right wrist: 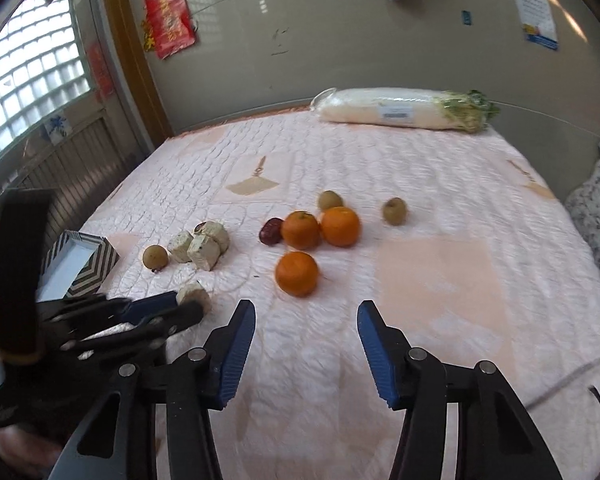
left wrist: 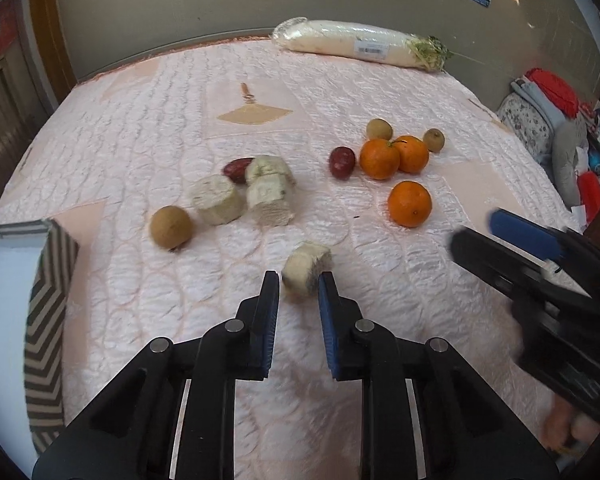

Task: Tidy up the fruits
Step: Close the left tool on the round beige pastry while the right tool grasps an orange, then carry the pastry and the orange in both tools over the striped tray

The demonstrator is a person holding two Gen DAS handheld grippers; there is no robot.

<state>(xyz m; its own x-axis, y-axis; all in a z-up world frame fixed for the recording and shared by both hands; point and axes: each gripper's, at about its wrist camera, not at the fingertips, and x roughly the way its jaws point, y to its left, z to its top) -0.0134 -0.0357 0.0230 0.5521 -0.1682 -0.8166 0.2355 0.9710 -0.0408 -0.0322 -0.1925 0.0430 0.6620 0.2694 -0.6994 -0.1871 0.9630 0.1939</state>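
Observation:
My left gripper point(left wrist: 299, 280) is open, its fingertips on either side of a pale cut chunk point(left wrist: 306, 271) on the pink quilt; I cannot tell if they touch it. Three more pale chunks point(left wrist: 246, 196), a brown round fruit point(left wrist: 171, 227) and a red date point(left wrist: 238, 170) lie beyond on the left. Three oranges point(left wrist: 396, 176), another red date point(left wrist: 341, 162) and two small brown fruits point(left wrist: 379, 129) lie to the right. My right gripper point(right wrist: 306, 308) is open and empty, just short of the nearest orange point(right wrist: 297, 273).
A striped box point(left wrist: 48, 320) with a white inside stands at the left edge; it also shows in the right wrist view point(right wrist: 88, 264). A wrapped white radish point(left wrist: 356, 42) lies at the far edge by the wall. Bedding and bags point(left wrist: 556, 128) are piled to the right.

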